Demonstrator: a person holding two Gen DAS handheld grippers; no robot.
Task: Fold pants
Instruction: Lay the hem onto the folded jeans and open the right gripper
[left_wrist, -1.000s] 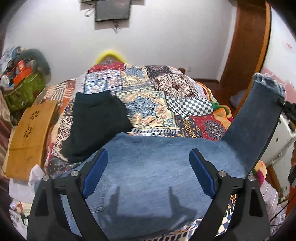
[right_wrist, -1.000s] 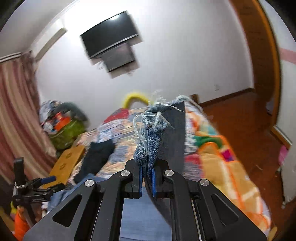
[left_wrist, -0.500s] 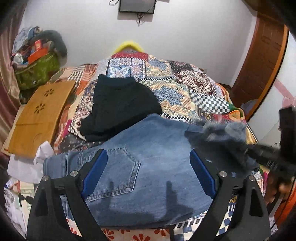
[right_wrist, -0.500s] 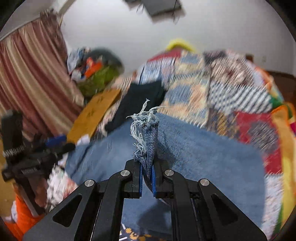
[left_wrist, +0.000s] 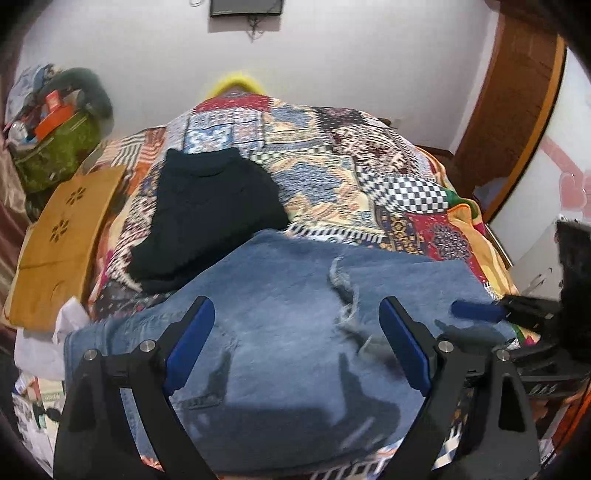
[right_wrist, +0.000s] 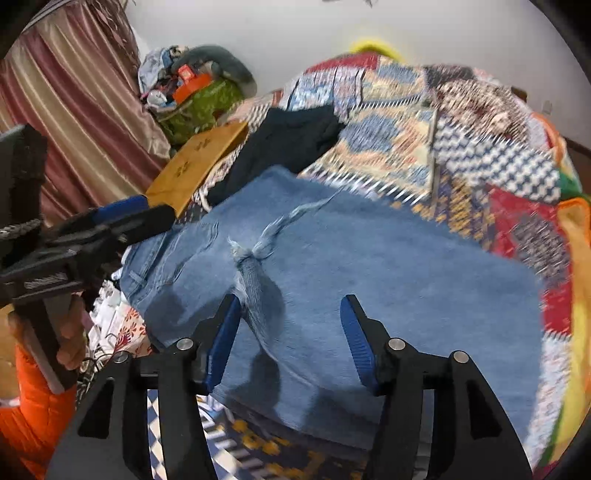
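Blue jeans (left_wrist: 280, 332) lie folded over on the patchwork bedspread (left_wrist: 332, 155). Their frayed leg hem (left_wrist: 347, 295) rests on top near the middle; it also shows in the right wrist view (right_wrist: 255, 258). My left gripper (left_wrist: 295, 343) is open and empty, hovering over the near part of the jeans (right_wrist: 369, 266). My right gripper (right_wrist: 290, 339) is open, its left finger beside the frayed hem. The right gripper also shows at the right edge of the left wrist view (left_wrist: 480, 312).
A folded black garment (left_wrist: 210, 210) lies on the bed behind the jeans. A wooden board (left_wrist: 62, 236) sits at the bed's left edge, with a green bag (left_wrist: 55, 147) beyond. A wooden door frame (left_wrist: 517, 110) stands at right. A curtain (right_wrist: 66, 110) hangs left.
My right gripper carried the jeans leg over the rest of the jeans, lowered it and opened, letting the hem go. The left gripper stayed open above the jeans.
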